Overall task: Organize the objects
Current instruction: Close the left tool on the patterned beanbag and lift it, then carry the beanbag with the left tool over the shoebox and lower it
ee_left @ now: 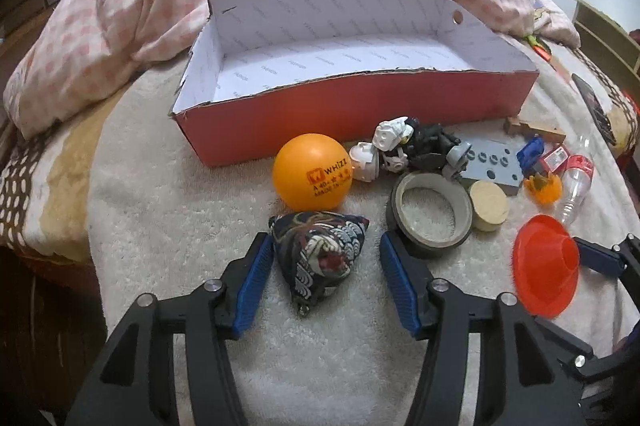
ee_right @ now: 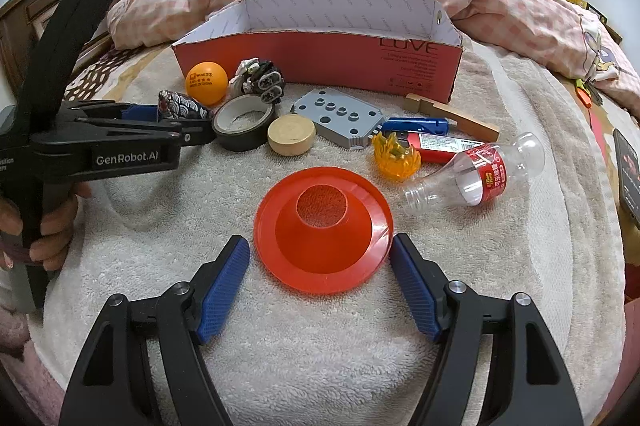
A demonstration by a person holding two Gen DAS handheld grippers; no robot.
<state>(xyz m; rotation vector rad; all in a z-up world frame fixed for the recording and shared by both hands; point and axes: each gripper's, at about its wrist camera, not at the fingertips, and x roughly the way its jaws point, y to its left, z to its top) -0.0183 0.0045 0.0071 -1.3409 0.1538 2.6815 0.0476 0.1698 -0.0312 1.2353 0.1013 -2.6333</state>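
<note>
Left wrist view first: the left hand-held gripper [ee_left: 326, 282] sits low over the white towel [ee_left: 168, 209] on the bed, jaws spread wide on either side of a patterned beanbag pouch [ee_left: 318, 256], the left pad right against the cloth, the right one clear of it, nothing clamped. Just beyond the pouch lies an orange ping-pong ball [ee_left: 312, 171], and behind that the red cardboard box [ee_left: 344, 123] stands open, white inside. A roll of dark tape [ee_left: 430, 214] lies right of the pouch, a round wooden disc [ee_left: 489, 203] touching it.

Over on the right wrist view, the right hand-held gripper [ee_right: 320, 284] is also released, its blue pads flanking an orange-red plastic cone [ee_right: 324, 228] resting wide rim down on the towel. Farther back I can see a grey studded plate [ee_right: 340, 117], a yellow flame-shaped toy [ee_right: 396, 153] and an uncapped clear bottle [ee_right: 476, 169] on its side, all lined up between the cone and the box.
</note>
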